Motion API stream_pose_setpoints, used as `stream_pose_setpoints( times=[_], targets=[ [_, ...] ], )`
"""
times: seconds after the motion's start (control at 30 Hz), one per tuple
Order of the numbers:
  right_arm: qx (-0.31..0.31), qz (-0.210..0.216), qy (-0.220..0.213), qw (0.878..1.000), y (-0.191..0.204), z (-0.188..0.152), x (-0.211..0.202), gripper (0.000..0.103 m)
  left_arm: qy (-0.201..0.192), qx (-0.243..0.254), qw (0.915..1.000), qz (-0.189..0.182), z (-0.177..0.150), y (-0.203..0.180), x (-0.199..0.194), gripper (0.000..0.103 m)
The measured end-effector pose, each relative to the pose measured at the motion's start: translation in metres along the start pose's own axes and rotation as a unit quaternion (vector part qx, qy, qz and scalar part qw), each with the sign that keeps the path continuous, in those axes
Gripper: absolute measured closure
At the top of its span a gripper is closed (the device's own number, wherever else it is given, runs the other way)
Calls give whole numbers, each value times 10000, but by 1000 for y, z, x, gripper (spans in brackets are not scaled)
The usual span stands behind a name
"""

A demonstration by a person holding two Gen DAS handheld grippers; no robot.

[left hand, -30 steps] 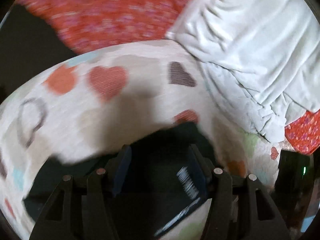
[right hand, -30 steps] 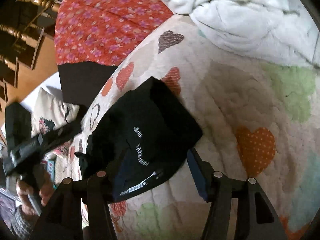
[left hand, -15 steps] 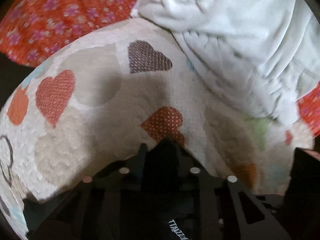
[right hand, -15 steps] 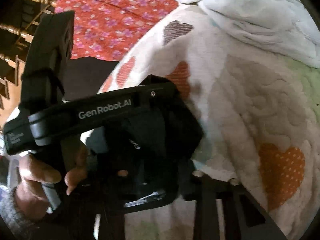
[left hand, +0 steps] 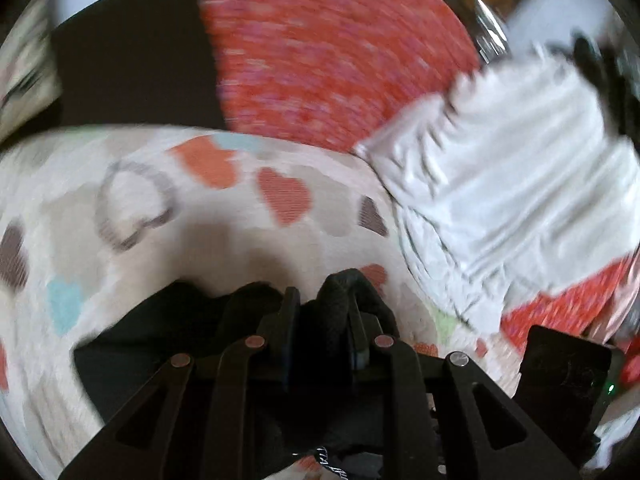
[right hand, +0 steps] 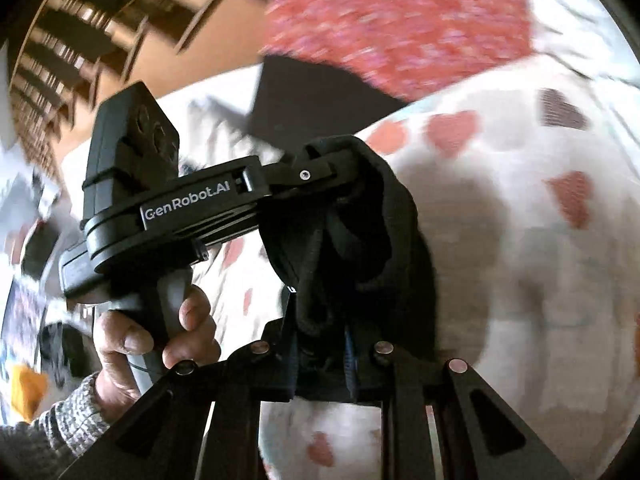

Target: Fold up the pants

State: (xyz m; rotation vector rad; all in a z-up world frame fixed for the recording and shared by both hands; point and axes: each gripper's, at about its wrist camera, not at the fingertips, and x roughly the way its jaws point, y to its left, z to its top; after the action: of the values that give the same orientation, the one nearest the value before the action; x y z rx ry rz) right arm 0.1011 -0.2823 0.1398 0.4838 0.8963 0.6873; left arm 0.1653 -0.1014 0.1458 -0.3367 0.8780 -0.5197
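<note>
Over a bed covered by a white quilt (left hand: 208,248) printed with hearts, both grippers hold the black pants (right hand: 344,240) bunched up above the bedding. In the left wrist view the left gripper (left hand: 320,320) has its jaws pressed together on a thick fold of the dark cloth, which pokes up between the two fingers and spreads out to the left below them; the right gripper's jaws have just been closing, with cloth between them. In the right wrist view the right gripper (right hand: 320,344) is clamped on the lower part of the same bundle, the cloth filling the narrow gap between its fingers. The left gripper shows there too, coming in from the left with a printed label on its side, its tip buried in the upper part of the pants, so that the garment hangs between the two tools. A hand (right hand: 152,340) in a grey knitted sleeve (right hand: 52,428) grips that tool's handle. Beyond the quilt lie a red flowered cloth (left hand: 332,56), a black flat cloth (left hand: 132,52) beside it and a crumpled white blanket (left hand: 512,184) on the right. Both views are smeared, so small details of the pants cannot be read
</note>
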Motion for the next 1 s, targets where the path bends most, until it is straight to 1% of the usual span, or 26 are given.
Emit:
stream_pose_setpoints(
  times=[0.07, 0.1, 0.2, 0.23, 0.3, 0.37, 0.4, 0.43, 0.47, 0.5, 0.53, 0.6, 0.63, 0.67, 0.7, 0.77, 0.8, 0.87, 0.93, 1.0],
  targets=[
    [-253, -13, 293, 9992, 24, -6, 28, 83, -97, -570, 9983, -63, -12, 44, -13, 83],
    [-372, -44, 461, 9982, 33, -10, 43, 83, -142, -898, 9958, -56, -22, 69, -16, 82],
    [-735, -290, 960, 9922, 50, -29, 88, 83, -159, -1509, 9884, 46, -46, 118, -19, 82],
    [-868, -418, 1099, 9893, 54, -35, 102, 83, -141, -1670, 9859, 25, -52, 130, -19, 82],
    [-1080, -624, 1352, 9829, 57, -47, 127, 81, -128, -1990, 9799, -61, -62, 152, -20, 76],
    [-1215, -787, 1452, 9787, 57, -54, 140, 80, -135, -2218, 9749, -162, -72, 165, -21, 69],
    [-1261, -814, 1457, 9779, 57, -56, 142, 76, -140, -2335, 9721, -195, -78, 172, -23, 63],
    [-1280, -790, 1476, 9775, 59, -57, 143, 68, -160, -2416, 9700, -220, -82, 176, -25, 60],
    [-1291, -730, 1498, 9775, 62, -57, 142, 63, -184, -2512, 9674, -251, -86, 182, -29, 57],
    [-1312, -667, 1518, 9774, 66, -56, 141, 51, -214, -2644, 9637, -294, -91, 188, -31, 57],
    [-1359, -606, 1549, 9767, 69, -59, 139, 45, -232, -2745, 9607, -331, -94, 193, -32, 56],
    [-1505, -590, 1603, 9737, 80, -62, 138, 42, -234, -3022, 9522, -380, -100, 207, -35, 54],
    [-1586, -600, 1627, 9720, 85, -65, 137, 40, -242, -3117, 9491, -381, -102, 211, -37, 53],
    [-1649, -598, 1659, 9704, 89, -69, 135, 40, -249, -3156, 9478, -378, -104, 215, -40, 53],
    [-1666, -590, 1700, 9695, 95, -72, 135, 40, -246, -3156, 9480, -329, -104, 215, -43, 53],
    [-1660, -564, 1772, 9684, 98, -77, 131, 40, -250, -3041, 9521, -171, -105, 213, -51, 53],
    [-1658, -544, 1782, 9684, 99, -78, 128, 40, -299, -2953, 9549, -55, -105, 210, -57, 53],
    [-1653, -488, 1740, 9696, 101, -77, 116, 40, -366, -2883, 9568, 46, -105, 208, -65, 53],
    [-1620, -462, 1647, 9719, 100, -73, 102, 40, -470, -2933, 9547, 204, -107, 211, -74, 53],
    [-1525, -521, 1488, 9756, 94, -65, 85, 39, -582, -3099, 9487, 249, -110, 216, -82, 53]
  ],
)
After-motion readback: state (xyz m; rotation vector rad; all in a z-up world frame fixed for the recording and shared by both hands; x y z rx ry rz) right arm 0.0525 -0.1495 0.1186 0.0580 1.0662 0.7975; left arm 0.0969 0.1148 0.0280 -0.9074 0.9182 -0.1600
